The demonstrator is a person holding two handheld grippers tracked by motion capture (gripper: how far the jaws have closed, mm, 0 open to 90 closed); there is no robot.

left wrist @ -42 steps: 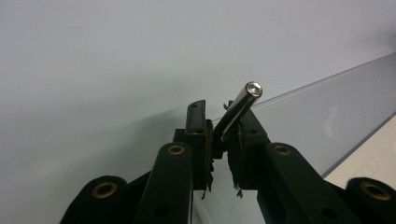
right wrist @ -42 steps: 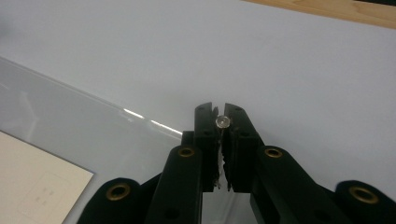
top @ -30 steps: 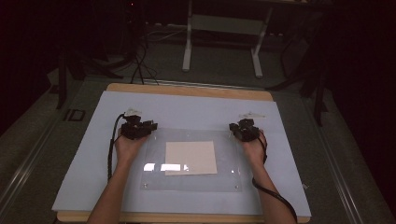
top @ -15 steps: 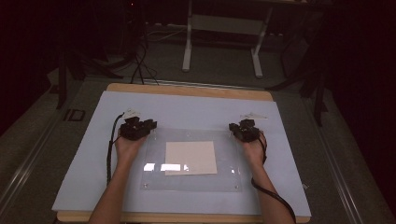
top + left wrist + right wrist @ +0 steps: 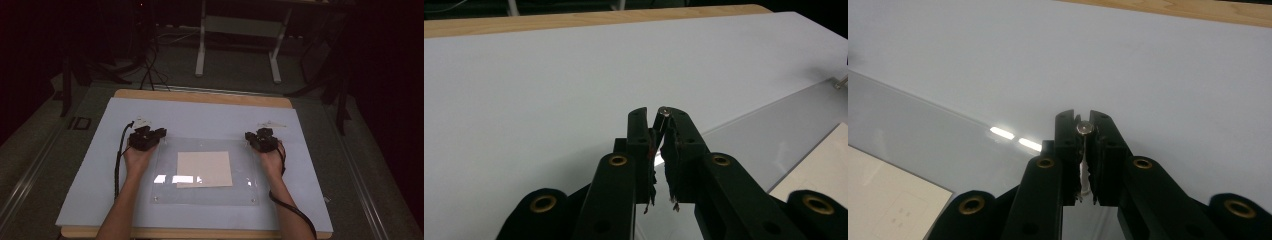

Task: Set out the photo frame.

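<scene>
Both forearms reach up the table side by side, wrists level. The left gripper [image 5: 150, 137] sits at the far left corner of the clear rectangular acrylic sheet [image 5: 165, 187]. Its jaws have just been closing and now pinch a small silver screw head [image 5: 664, 111] right at their tips. The right gripper [image 5: 261, 140] mirrors it at the far right corner, clamped on another small silver screw head [image 5: 1084, 128]. The sheet lies flat on the pale blue mat [image 5: 200, 115], long axis running left to right, over a cream square paper [image 5: 204, 168].
</scene>
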